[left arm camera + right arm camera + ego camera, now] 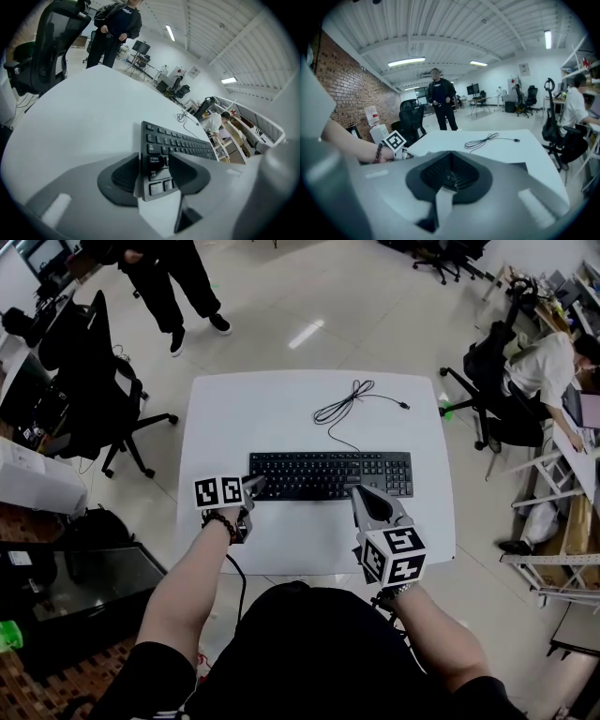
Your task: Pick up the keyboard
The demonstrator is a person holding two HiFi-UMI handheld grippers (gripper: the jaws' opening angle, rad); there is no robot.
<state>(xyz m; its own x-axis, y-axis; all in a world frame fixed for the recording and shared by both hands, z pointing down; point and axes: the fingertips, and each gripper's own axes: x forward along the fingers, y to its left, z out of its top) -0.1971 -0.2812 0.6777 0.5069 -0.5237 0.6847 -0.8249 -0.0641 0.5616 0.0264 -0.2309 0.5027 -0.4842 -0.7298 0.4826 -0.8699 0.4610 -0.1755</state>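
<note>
By keyboard (330, 474), left gripper (255, 487) tilted, perhaps touching

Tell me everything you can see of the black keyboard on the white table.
The black rectangular keyboard, plastic-looking, full-width with a number pad at its right end, lies flat on the white table, long side across. Its thin black cable leaves the far edge and lies loosely coiled beyond. Its left end stands between the jaws of the open left tool; the shut right tool points at its near edge.
</note>
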